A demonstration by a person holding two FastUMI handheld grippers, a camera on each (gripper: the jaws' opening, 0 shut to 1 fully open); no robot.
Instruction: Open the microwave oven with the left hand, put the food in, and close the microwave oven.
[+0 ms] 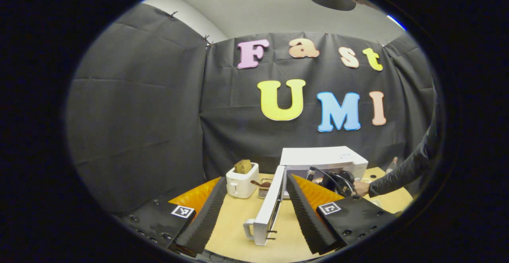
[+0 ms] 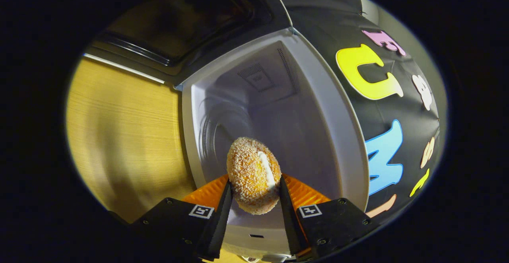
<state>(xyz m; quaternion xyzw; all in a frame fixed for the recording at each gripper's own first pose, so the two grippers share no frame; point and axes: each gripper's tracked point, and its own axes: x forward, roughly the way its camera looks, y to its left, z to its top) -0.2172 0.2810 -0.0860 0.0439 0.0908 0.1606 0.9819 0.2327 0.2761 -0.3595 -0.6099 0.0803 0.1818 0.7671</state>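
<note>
With the microwave oven (image 2: pixel 278 108) door (image 1: pixel 270 211) open, the right gripper (image 2: pixel 254 199) clamps the food (image 2: pixel 253 174) at the cavity mouth, left gripper (image 1: pixel 254 211) jaws spread empty; next, release it inside.

White microwave oven (image 1: pixel 324 158), its open door (image 1: pixel 270 211) white with a dark window (image 2: pixel 179 20); the cavity (image 2: pixel 274 108) is pale grey-white. The food (image 2: pixel 253 174) is golden-orange, speckled with pale crumbs and one white streak. Cream toaster (image 1: pixel 241 182). Light wood-grain table (image 1: pixel 234 231). Dark grey sleeve (image 1: pixel 409 167).

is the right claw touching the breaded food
Touching: the right gripper view shows both fingers of the right claw pressed against the sides of the breaded food.
</note>
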